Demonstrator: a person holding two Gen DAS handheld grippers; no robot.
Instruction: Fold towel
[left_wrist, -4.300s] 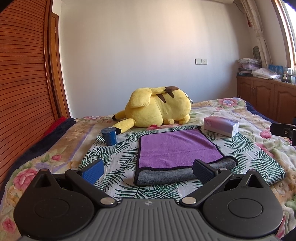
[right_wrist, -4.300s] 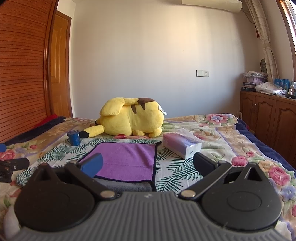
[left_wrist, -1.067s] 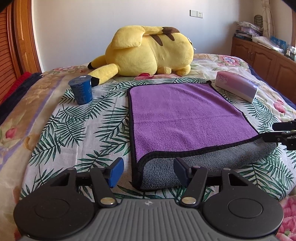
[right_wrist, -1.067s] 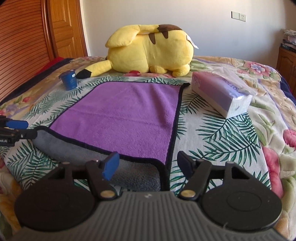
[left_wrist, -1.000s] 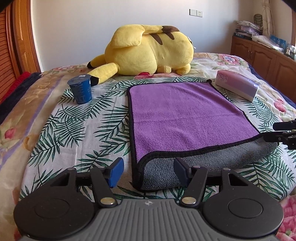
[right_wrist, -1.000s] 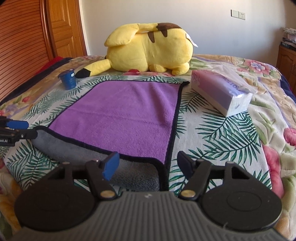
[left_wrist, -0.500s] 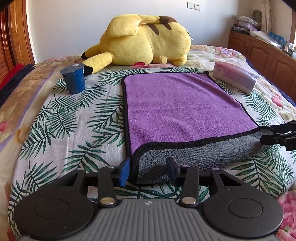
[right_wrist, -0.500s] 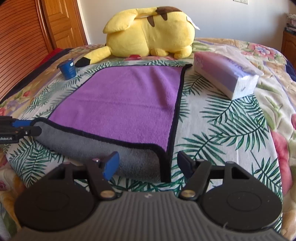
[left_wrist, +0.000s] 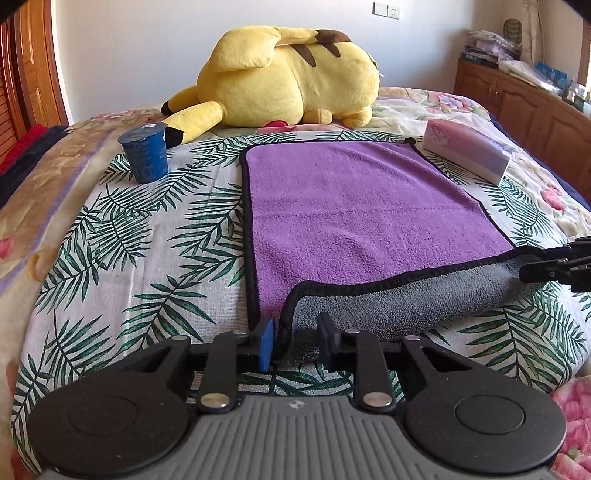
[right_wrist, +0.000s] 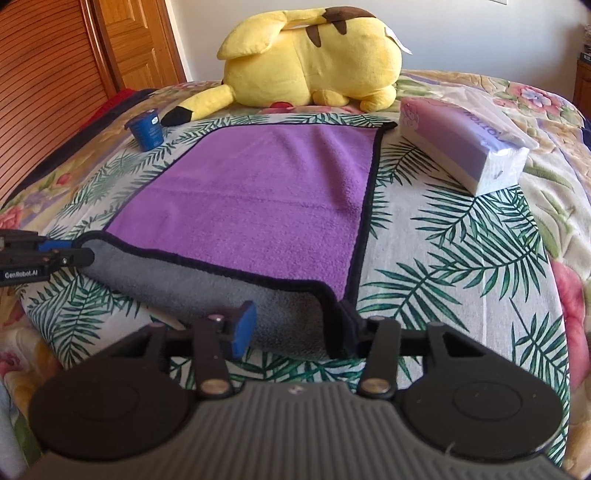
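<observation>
Purple-and-grey fleece towel (left_wrist: 362, 218) lies on the leaf-print bed (left_wrist: 122, 240), its grey near fold between both part-open jaws, left gripper (left_wrist: 293, 341) and right gripper (right_wrist: 295, 325) gripping nothing, blue cup (left_wrist: 144, 153), yellow plush toy (left_wrist: 288, 77), tissue pack (right_wrist: 465, 144) around it.

I am working in a home bedroom. What carries everything is a bed (left_wrist: 92, 236) spread with a palm-leaf sheet over a floral quilt (right_wrist: 546, 110). A big yellow plush toy (left_wrist: 291, 74) lies toward the bed's far edge, a soft pack of tissues (right_wrist: 465, 144) toward its right edge, and a small blue cup (left_wrist: 146, 153) near its far left corner. Beyond the bed stands a plain white wall with a socket plate (left_wrist: 386, 9). To the left I see a slatted wooden wardrobe door (right_wrist: 40, 74) beside a panelled wooden door (right_wrist: 140, 40). Along the right wall runs a low wooden cabinet (left_wrist: 517, 99) piled with household clutter.
</observation>
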